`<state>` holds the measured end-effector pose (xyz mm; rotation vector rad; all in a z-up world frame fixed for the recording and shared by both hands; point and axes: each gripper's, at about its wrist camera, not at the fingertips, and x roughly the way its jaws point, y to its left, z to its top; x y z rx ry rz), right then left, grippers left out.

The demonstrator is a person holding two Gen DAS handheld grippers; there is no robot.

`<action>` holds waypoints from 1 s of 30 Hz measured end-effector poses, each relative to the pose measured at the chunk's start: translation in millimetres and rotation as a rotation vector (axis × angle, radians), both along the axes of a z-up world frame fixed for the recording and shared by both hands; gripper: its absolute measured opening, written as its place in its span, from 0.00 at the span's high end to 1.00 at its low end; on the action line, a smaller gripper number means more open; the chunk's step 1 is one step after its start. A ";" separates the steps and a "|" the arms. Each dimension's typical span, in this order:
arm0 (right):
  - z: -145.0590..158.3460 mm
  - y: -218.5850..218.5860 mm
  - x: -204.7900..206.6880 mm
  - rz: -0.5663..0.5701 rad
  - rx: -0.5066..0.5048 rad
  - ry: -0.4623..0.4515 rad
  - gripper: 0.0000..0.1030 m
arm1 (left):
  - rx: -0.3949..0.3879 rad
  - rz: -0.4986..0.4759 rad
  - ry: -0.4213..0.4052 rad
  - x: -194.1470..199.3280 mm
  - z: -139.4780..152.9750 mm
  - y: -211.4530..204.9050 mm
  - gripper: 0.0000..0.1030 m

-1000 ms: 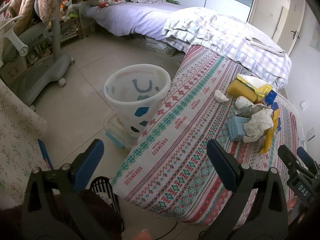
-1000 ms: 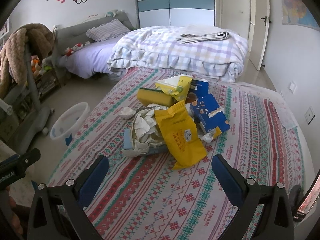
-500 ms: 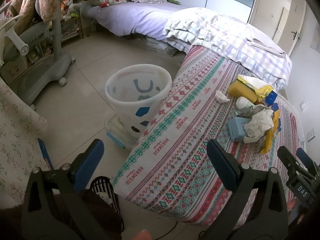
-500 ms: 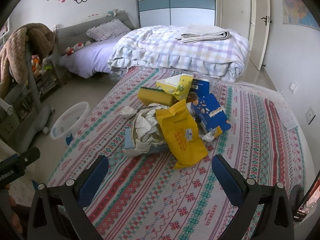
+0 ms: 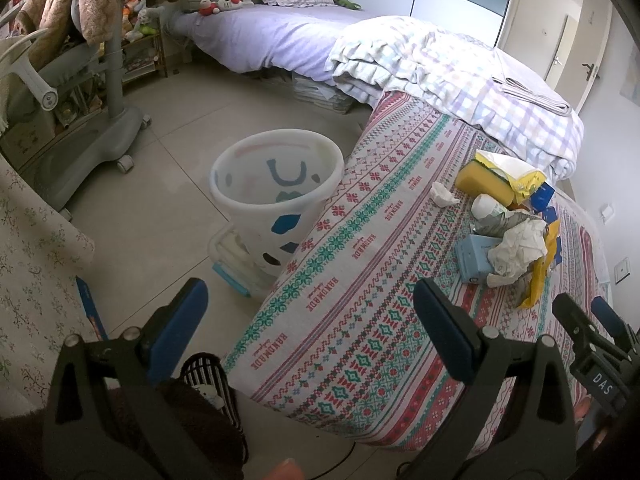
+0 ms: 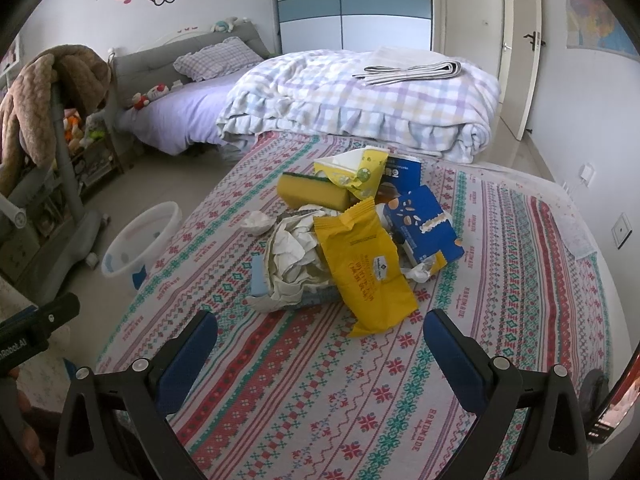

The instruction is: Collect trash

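Where the patterned bed point(image 6: 500, 320) fills both views, the trash lies heaped near its middle, with nothing yet collected. Bin point(image 5: 276, 184): white, open-topped, standing on the floor just beside the bed's edge, apparently empty, well apart from the heap. Yellow bag point(image 6: 364, 268): largest piece, lying on top at the near side of the heap and nearest the right gripper point(image 6: 320, 344). Blue box point(image 6: 424, 228): beside the bag, toward the far right. Sponge point(image 6: 312, 192): yellow, at the far side. Crumpled paper point(image 6: 296, 256): left of the bag, over a pale blue packet. Tissue point(image 6: 258, 222): small, lying apart at the heap's left.

Right gripper: jaws wide apart, holding nothing, short of the heap. Left gripper point(image 5: 308, 312): jaws likewise apart and empty, held over the bed's edge and the floor, facing the bin.

Risks, as judged: the slick bag may slide out of a shallow pinch; lifting it may drag loose paper or the box off the heap and scatter them; soft bedding may give under the jaws and spoil the grip; a long carry to the bin could drop light pieces onto the floor.
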<state>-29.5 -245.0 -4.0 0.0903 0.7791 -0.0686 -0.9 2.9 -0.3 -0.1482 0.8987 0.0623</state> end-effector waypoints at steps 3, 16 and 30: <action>0.0 0.4 -0.1 0.000 0.000 0.000 0.00 | -0.001 0.001 0.000 0.0 0.0 -0.1 0.01; 0.1 2.9 -0.1 0.006 0.002 -0.002 0.00 | 0.006 -0.001 0.000 1.0 1.1 0.8 0.01; -0.2 8.7 0.1 0.019 0.001 0.001 0.00 | 0.006 -0.001 -0.005 0.3 1.3 0.8 0.01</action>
